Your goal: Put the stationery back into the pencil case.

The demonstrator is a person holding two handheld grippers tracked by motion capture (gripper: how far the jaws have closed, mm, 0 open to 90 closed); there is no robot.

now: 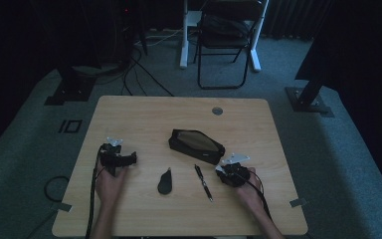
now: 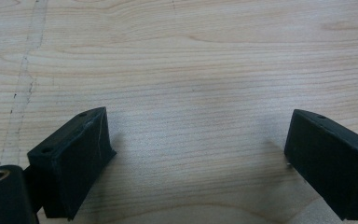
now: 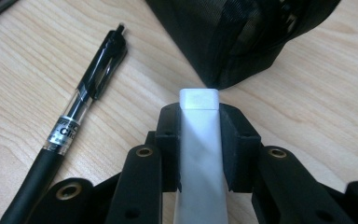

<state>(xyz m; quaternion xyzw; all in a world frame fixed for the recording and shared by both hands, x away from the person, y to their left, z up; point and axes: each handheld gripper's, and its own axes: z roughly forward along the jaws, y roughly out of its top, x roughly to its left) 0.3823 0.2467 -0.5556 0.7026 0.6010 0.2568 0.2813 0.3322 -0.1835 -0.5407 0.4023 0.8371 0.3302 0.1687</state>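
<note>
Pinching a white eraser [image 3: 199, 140] near its end, the right gripper [image 3: 199, 105] risks nudging the mesh pencil case [image 3: 242, 32] at upper centre; left gripper [image 2: 198, 154] gapes empty.

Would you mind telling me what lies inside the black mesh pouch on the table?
The pouch shows a tan panel on top in the high view, but its contents are hidden. In the right gripper view the dark mesh reveals nothing inside. The white block in the right gripper stops just outside it.
</note>
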